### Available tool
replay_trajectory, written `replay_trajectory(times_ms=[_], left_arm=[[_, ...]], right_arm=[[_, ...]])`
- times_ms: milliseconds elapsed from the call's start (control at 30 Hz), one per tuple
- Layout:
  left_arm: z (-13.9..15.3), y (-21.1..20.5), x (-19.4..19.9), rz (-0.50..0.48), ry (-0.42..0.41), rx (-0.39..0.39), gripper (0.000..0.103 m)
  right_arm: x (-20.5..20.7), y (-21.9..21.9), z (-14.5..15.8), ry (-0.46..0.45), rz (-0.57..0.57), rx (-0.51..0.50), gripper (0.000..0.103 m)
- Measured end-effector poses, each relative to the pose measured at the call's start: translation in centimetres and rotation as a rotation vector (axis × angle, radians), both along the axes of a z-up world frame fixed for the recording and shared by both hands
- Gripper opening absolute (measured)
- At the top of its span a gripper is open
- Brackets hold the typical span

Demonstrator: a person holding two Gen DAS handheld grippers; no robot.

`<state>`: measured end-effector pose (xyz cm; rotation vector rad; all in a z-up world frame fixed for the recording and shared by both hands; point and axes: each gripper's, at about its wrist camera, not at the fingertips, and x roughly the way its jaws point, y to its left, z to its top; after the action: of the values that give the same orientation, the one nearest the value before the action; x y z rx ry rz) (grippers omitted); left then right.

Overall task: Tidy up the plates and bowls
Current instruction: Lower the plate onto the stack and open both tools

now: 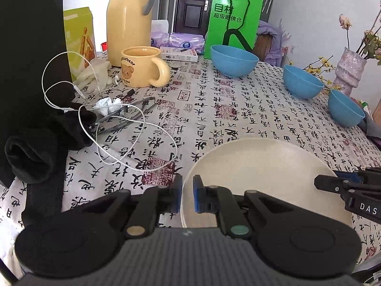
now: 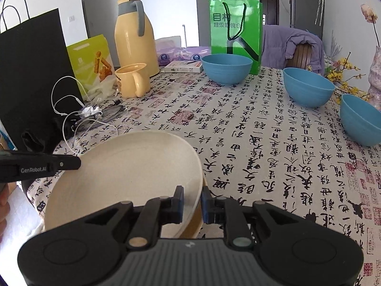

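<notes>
A cream plate lies at the near edge of the table; in the right wrist view it sits tilted over a second plate's rim. My left gripper is shut on the plate's left rim. My right gripper is shut on its right rim, and it shows in the left wrist view. Three blue bowls stand apart at the back right: one by the green bag, a middle one, and a right one.
A yellow mug, a yellow thermos, a green bag, a black bag, white earphone cable, glasses and black cloth crowd the left. A vase stands at far right.
</notes>
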<state>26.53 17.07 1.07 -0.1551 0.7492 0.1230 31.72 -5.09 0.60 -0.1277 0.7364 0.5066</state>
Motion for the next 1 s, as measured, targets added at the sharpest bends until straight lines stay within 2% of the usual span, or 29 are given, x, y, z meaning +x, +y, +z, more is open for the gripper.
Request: replay_trajectory(times_ms=[67, 200, 267, 300, 333, 467, 500, 533, 567, 633, 700, 767, 867, 1000], left_arm=[[0.3, -0.4, -0.1, -0.009, -0.017, 0.033, 0.01], [1.1, -1.1, -0.5, -0.018, -0.053, 0.082, 0.016], [1.6, -1.4, -1.0, -0.02, -0.074, 0.084, 0.023], [1.9, -1.6, -1.3, -0.022, -0.084, 0.082, 0.032], [2.1, -2.0, -1.7, -0.024, -0.099, 0.081, 0.04], [2.6, -4.1, -3.4, -0.045, -0.153, 0.101, 0.044], [2.6, -4.8, -3.9, -0.047, -0.171, 0.106, 0.048], [2.7, -5.6, -4.4, -0.053, -0.191, 0.11, 0.055], [2.7, -6.3, -4.9, -0.06, -0.209, 0.112, 0.059], [2.8, -8.1, -5.6, -0.07, -0.244, 0.117, 0.074], [2.9, -9.7, -6.2, -0.087, -0.273, 0.121, 0.08], [2.9, -11.2, -6.5, -0.108, -0.285, 0.118, 0.08], [2.8, -13.2, -7.0, -0.134, -0.312, 0.107, 0.089], [2.7, -15.2, -7.9, -0.155, -0.355, 0.083, 0.099]], right_arm=[[-0.3, 0.0, 0.0, -0.024, 0.0, -0.02, 0.023], [-0.6, -0.4, 0.5, -0.064, -0.001, -0.027, 0.022], [-0.8, -1.0, 0.9, -0.083, -0.008, -0.02, 0.023], [-0.9, -1.3, 1.1, -0.089, -0.01, -0.015, 0.025], [-1.0, -1.7, 1.4, -0.094, -0.012, -0.008, 0.027], [-2.0, -4.1, 2.2, -0.128, -0.028, 0.042, 0.038], [-2.4, -4.8, 2.3, -0.142, -0.032, 0.051, 0.043], [-2.9, -5.5, 2.4, -0.157, -0.041, 0.056, 0.05], [-3.3, -6.2, 2.6, -0.176, -0.054, 0.058, 0.054], [-4.3, -7.7, 2.7, -0.216, -0.08, 0.055, 0.063], [-5.1, -9.2, 2.8, -0.248, -0.11, 0.037, 0.065], [-6.0, -10.9, 2.8, -0.272, -0.142, 0.029, 0.068], [-7.1, -13.6, 2.8, -0.3, -0.195, 0.024, 0.077], [-8.5, -17.0, 2.1, -0.32, -0.27, 0.02, 0.079]])
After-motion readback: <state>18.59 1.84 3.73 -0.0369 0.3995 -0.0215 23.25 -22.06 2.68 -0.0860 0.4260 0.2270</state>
